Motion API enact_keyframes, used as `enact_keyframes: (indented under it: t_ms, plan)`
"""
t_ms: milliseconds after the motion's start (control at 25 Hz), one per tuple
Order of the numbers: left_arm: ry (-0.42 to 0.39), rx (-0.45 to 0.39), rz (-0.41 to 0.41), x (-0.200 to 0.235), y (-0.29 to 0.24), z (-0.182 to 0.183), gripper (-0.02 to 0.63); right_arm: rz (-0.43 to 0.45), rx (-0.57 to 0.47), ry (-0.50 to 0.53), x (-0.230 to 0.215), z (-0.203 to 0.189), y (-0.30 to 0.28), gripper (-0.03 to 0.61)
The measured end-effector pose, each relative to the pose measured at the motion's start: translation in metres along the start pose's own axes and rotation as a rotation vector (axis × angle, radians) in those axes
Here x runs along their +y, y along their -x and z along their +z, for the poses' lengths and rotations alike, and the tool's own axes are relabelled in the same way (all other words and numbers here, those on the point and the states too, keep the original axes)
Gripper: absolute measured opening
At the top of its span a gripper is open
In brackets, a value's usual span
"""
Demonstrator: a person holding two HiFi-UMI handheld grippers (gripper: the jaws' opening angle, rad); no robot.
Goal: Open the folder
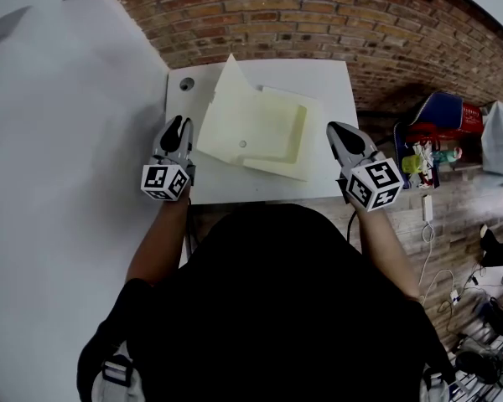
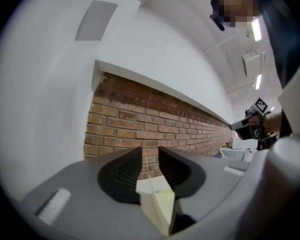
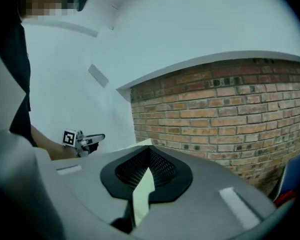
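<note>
Black top (image 1: 277,308) of the person fills the lower head view. Both forearms reach out to a white table (image 1: 318,78) set against a brick wall (image 1: 318,15).

Folder (image 1: 277,136): pale yellow, lying mid-table between the two grippers. Its cover (image 1: 225,107) stands up and tilted on the left side, top corner peaking past the table's far edge. The right part lies flat. Small round hole (image 1: 187,83) in the tabletop near the far left corner, apart from the folder.

Left gripper (image 2: 150,159): held level at the folder's left edge. Jaws nearly together, with a narrow slit at the tips and a thin pale sheet edge running up it. Lower down, pale yellow folder material sits wedged between the pads. Reads as a grip on the cover.

Right gripper (image 3: 150,154): tipped slightly down at the folder's right edge. Jaws meet at the tips, with a strip of the same pale sheet pinched between the pads below.

Head view is too coarse to confirm either contact; there each gripper's tips appear just beside the folder. Each gripper shows in the other's view across the table, marker cube (image 1: 166,181) toward the person.
</note>
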State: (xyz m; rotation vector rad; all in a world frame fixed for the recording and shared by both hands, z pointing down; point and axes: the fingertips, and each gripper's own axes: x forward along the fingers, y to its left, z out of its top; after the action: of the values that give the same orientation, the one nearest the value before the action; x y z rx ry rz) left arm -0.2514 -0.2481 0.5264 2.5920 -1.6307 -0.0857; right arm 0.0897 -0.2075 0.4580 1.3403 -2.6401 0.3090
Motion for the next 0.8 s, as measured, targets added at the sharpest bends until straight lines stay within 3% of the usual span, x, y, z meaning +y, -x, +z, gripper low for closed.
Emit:
enact_keyframes:
  t_ms: [280,800]
  plan:
    - [-0.079,0.003,-0.072,-0.034,-0.015,0.039,0.060,-0.011,-0.008,0.000,-0.006,0.003,0.003,-0.003]
    - [-0.119,-0.040,-0.080,-0.057,-0.026,0.086,0.060,-0.030,-0.036,0.006,-0.017,0.016,0.010,-0.003]
